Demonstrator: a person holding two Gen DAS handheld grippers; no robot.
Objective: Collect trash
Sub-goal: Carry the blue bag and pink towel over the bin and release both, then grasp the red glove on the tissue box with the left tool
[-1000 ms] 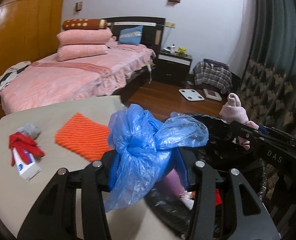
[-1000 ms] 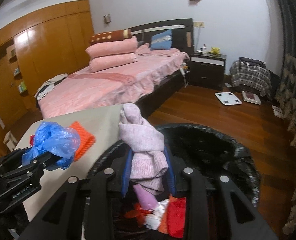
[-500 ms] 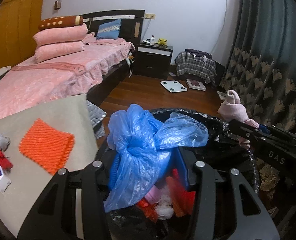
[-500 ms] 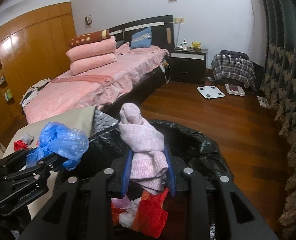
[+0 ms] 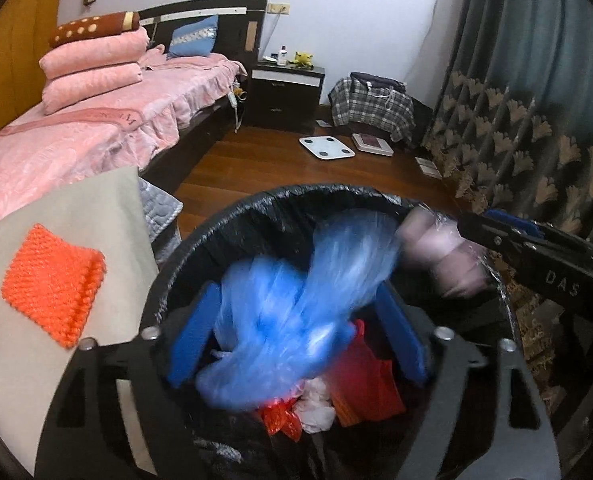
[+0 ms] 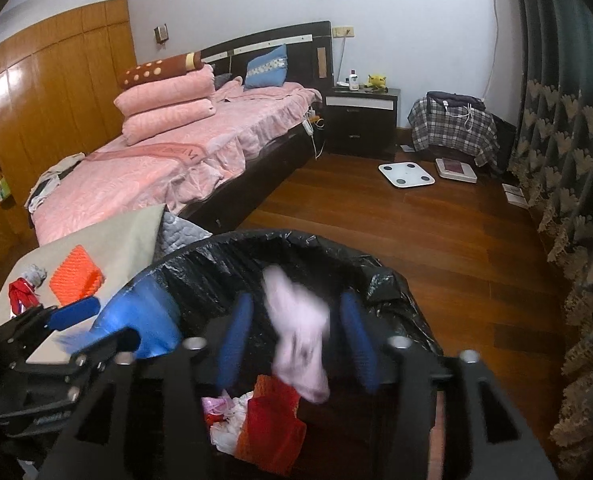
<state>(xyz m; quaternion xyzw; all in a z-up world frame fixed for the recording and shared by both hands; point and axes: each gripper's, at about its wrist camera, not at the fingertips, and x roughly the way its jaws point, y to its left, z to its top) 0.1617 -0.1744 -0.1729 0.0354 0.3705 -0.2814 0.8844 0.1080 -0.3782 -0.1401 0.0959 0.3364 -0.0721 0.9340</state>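
Note:
Both grippers hang over a bin with a black liner (image 5: 328, 196) (image 6: 296, 240). My left gripper (image 5: 296, 332) is open; a blue plastic bag (image 5: 296, 312), blurred, drops between its blue pads into the bin. My right gripper (image 6: 296, 344) is open; a pink knitted cloth (image 6: 300, 340), blurred, falls between its pads. The bin holds red, white and pink rubbish (image 6: 264, 412). The blue bag (image 6: 140, 320) and the left gripper also show at the left of the right wrist view. The pink cloth (image 5: 440, 256) shows at the right of the left wrist view.
A beige table (image 5: 76, 216) left of the bin carries an orange knitted pad (image 5: 52, 280), a red scrap (image 6: 22, 292) and a grey scrap (image 6: 36, 272). Behind are a pink bed (image 6: 156, 160), a nightstand (image 6: 360, 120), a scale (image 6: 406, 174) on the wood floor, and curtains at the right.
Both grippers moved from beside the table to over the bin. Both have opened, and the blue bag and the pink cloth are falling out of them.

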